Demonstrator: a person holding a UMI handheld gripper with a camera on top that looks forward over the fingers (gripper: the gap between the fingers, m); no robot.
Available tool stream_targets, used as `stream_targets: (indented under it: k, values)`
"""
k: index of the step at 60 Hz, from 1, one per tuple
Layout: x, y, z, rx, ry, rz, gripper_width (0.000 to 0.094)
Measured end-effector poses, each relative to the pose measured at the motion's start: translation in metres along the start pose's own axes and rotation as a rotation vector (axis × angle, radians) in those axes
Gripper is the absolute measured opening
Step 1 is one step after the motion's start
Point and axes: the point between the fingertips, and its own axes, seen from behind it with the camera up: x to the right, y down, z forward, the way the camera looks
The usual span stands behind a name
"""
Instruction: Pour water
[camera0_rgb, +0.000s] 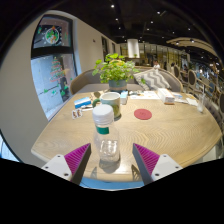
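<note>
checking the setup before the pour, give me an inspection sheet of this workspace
surface: light wooden table, mostly bare near the fingers
job's things: clear plastic water bottle with white cap, upright between the fingers; lidded glass jar beyond it
clutter: round red coaster; potted green plant; small items at far edge, too small to tell
grippers: gripper open, pink pads either side of bottle
cables: nothing seen
surroundings: wall poster, ceiling lights, seating behind

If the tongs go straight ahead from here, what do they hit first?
The water bottle. It stands upright on the wooden table, between the open tongs with a gap at each side. Beyond it sits a cup, then a potted plant; depth between them is unclear.
</note>
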Motion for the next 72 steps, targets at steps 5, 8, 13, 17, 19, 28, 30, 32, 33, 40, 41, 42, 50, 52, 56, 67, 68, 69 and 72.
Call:
stream_targets:
  k: [5, 8, 13, 17, 19, 28, 30, 32, 33, 40, 41, 42, 50, 52, 56, 67, 68, 69, 72]
  values:
    - [-0.004, -0.006, 0.026, 0.028, 0.007, 0.002, 0.0856]
    - [-0.004, -0.007, 0.038, 0.042, 0.016, 0.002, 0.0836]
    - [-0.003, -0.007, 0.057, 0.055, 0.025, 0.003, 0.0714]
    - [-0.007, -0.008, 0.064, 0.066, 0.015, 0.011, 0.0599]
    - [-0.008, -0.009, 0.066, 0.078, 0.016, 0.006, 0.0545]
    - [-0.009, -0.015, 0.071, 0.099, 0.016, -0.035, 0.0467]
    - [-0.008, -0.015, 0.072, 0.096, 0.023, -0.041, 0.0450]
    - [-0.008, -0.016, 0.071, 0.095, 0.028, -0.048, 0.0431]
    - [-0.009, -0.017, 0.072, 0.096, 0.029, -0.052, 0.0416]
    - [-0.021, -0.034, 0.068, 0.107, 0.009, -0.060, 0.0414]
    - [-0.025, -0.039, 0.067, 0.110, 0.002, -0.055, 0.0414]
    - [-0.029, -0.044, 0.067, 0.113, -0.007, -0.048, 0.0414]
    - [-0.076, -0.102, 0.060, 0.167, -0.125, 0.075, 0.0414]
    - [-0.091, -0.119, 0.060, 0.183, -0.162, 0.119, 0.0414]
    - [-0.115, -0.156, 0.060, 0.211, -0.254, 0.238, 0.0413]
    - [-0.154, -0.237, 0.079, 0.191, -0.553, 0.775, 0.0411]
    - [-0.154, -0.242, 0.082, 0.182, -0.579, 0.832, 0.0411]
    - [-0.158, -0.247, 0.083, 0.172, -0.596, 0.891, 0.0412]
    - [-0.155, -0.258, 0.096, 0.153, -0.648, 1.071, 0.0410]
